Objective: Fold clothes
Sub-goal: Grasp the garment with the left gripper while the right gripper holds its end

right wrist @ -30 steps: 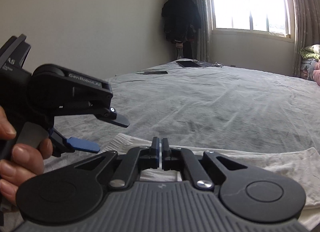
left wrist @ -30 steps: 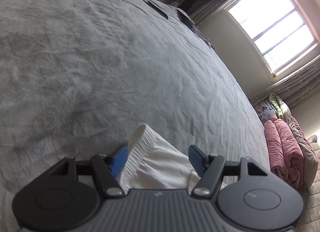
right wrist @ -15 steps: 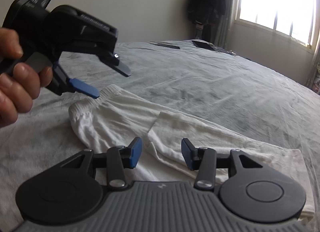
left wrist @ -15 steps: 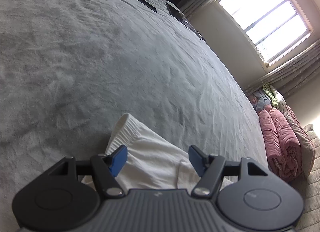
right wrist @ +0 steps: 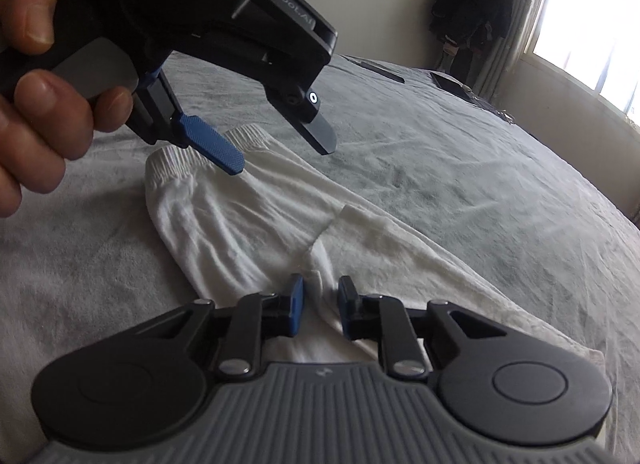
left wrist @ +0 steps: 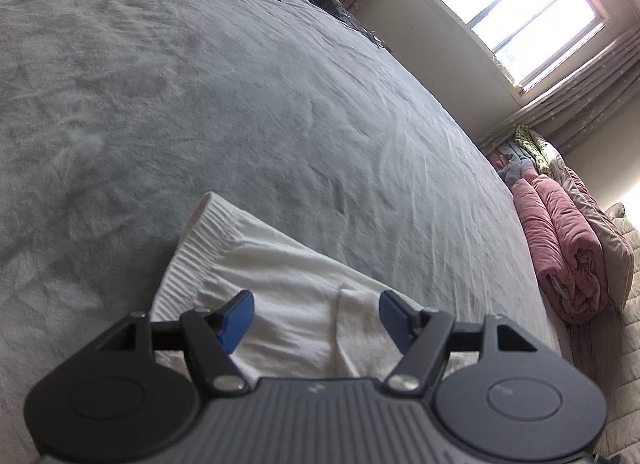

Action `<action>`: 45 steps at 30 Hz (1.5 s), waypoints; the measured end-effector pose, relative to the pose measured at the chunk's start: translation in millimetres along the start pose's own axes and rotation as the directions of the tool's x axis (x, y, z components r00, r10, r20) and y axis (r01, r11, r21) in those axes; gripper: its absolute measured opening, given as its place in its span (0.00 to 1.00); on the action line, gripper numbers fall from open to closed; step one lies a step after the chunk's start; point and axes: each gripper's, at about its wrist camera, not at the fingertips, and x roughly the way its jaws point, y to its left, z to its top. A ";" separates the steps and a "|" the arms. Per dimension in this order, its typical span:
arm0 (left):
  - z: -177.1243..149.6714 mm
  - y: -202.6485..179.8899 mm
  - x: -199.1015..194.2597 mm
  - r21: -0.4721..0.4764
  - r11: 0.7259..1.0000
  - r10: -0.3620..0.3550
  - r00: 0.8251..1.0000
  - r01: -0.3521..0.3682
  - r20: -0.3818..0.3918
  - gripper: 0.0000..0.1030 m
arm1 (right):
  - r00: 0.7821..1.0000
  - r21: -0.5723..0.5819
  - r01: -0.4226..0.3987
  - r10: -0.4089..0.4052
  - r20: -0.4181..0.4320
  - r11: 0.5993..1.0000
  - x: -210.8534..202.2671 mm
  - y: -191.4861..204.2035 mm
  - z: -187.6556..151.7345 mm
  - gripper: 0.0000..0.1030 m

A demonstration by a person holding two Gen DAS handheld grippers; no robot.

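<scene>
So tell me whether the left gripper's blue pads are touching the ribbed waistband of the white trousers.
Apart. In the right wrist view the left gripper hangs open above the waistband, with grey bedspread visible between its fingers.

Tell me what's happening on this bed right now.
A person is holding a claw in each hand over white pants spread on a grey bed cover. The left claw hangs open just above the waistband, gripping nothing. The right claw is closing over the crotch seam, with cloth between its jaws but not visibly pinched. No fold shows yet.
</scene>
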 end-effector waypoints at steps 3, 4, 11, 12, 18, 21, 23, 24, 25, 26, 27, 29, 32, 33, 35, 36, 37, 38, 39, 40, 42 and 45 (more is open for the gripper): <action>-0.8 -2.1 2.3 0.006 1.000 0.002 1.000 -0.002 -0.006 0.68 | 1.000 0.051 -0.006 0.005 0.010 0.999 -1.0 -7.4 -1.3 0.04; -1.1 -2.8 3.1 0.007 1.000 0.002 1.000 -0.002 -0.007 0.69 | 1.000 0.071 -0.008 0.007 0.021 0.997 -3.1 -9.8 -2.0 0.04; -7.1 -5.0 15.0 -0.091 0.991 -0.105 0.993 0.100 -0.052 0.73 | 0.990 0.266 -0.004 -0.034 0.139 0.964 -24.6 -26.8 -2.8 0.03; -9.0 -5.8 18.3 -0.111 0.987 -0.126 0.990 0.119 -0.062 0.73 | 0.987 0.289 -0.001 -0.046 0.153 0.957 -26.9 -29.1 -1.8 0.03; -19.4 -19.2 35.4 -0.149 0.974 -0.184 0.980 0.171 -0.078 0.72 | 0.979 0.295 0.008 -0.068 0.193 0.956 -36.4 -27.1 4.0 0.03; -20.5 -25.7 40.2 -0.145 0.975 -0.179 0.983 0.171 -0.048 0.62 | 0.977 0.283 0.015 -0.073 0.198 0.959 -38.3 -26.1 4.9 0.03; -20.1 -28.2 45.6 -0.154 0.971 -0.192 0.980 0.183 -0.044 0.54 | 0.977 0.281 0.017 -0.075 0.200 0.960 -39.0 -26.1 5.0 0.03; -20.7 -28.8 48.5 -0.165 0.969 -0.196 0.979 0.186 -0.049 0.50 | 0.977 0.281 0.017 -0.076 0.200 0.960 -39.0 -25.9 4.9 0.03; -21.7 -29.1 51.2 -0.180 0.966 -0.198 0.978 0.185 -0.057 0.49 | 0.977 0.281 0.019 -0.077 0.199 0.960 -38.9 -25.6 4.8 0.03; -22.3 -29.5 53.3 -0.191 0.965 -0.197 0.979 0.182 -0.059 0.47 | 0.977 0.281 0.019 -0.077 0.199 0.960 -38.6 -25.2 4.9 0.03; -22.1 -30.2 54.2 -0.192 0.965 -0.191 0.980 0.177 -0.055 0.45 | 0.977 0.281 0.017 -0.076 0.200 0.960 -38.1 -24.7 5.1 0.04; -20.8 -31.4 54.9 -0.188 0.968 -0.175 0.984 0.165 -0.043 0.37 | 0.976 0.274 0.020 -0.078 0.203 0.962 -37.7 -23.0 5.9 0.04; -18.5 -28.1 55.8 -0.183 0.970 -0.167 0.985 0.158 -0.036 0.14 | 0.975 0.267 0.026 -0.083 0.206 0.963 -37.1 -20.7 7.4 0.03; -18.2 -28.8 56.2 -0.173 0.972 -0.165 0.986 0.156 -0.037 0.07 | 0.975 0.267 0.027 -0.084 0.207 0.963 -36.3 -20.8 8.4 0.04; -17.3 -31.3 55.1 -0.141 0.978 -0.158 0.987 0.152 -0.030 0.02 | 0.974 0.263 0.032 -0.089 0.210 0.964 -35.2 -19.9 10.9 0.04; -16.4 -33.1 53.3 -0.116 0.981 -0.156 0.988 0.153 -0.019 0.02 | 0.973 0.263 0.036 -0.094 0.213 0.964 -35.0 -19.5 12.1 0.04; -14.8 -33.9 50.5 -0.096 0.983 -0.158 0.987 0.157 -0.006 0.02 | 0.971 0.265 0.040 -0.100 0.216 0.964 -35.0 -19.2 13.2 0.04; -12.7 -34.2 47.2 -0.078 0.984 -0.163 0.987 0.163 0.009 0.02 | 0.970 0.268 0.042 -0.104 0.220 0.962 -34.8 -19.2 14.3 0.04; -10.6 -34.5 43.9 -0.061 0.984 -0.167 0.986 0.169 0.024 0.02 | 0.969 0.272 0.041 -0.105 0.225 0.961 -34.6 -19.0 15.6 0.04; -8.6 -34.8 40.6 -0.043 0.984 -0.172 0.984 0.174 0.039 0.02 | 0.968 0.276 0.039 -0.105 0.230 0.960 -34.3 -18.7 17.3 0.04; -4.3 -32.5 36.0 -0.025 0.983 -0.181 0.982 0.183 0.061 0.02 | 0.966 0.277 0.037 -0.106 0.236 0.960 -32.5 -17.0 21.0 0.03; -0.9 -31.8 35.4 0.005 0.986 -0.164 0.984 0.164 0.064 0.02 | 0.965 0.277 0.039 -0.108 0.238 0.960 -28.2 -13.0 26.5 0.03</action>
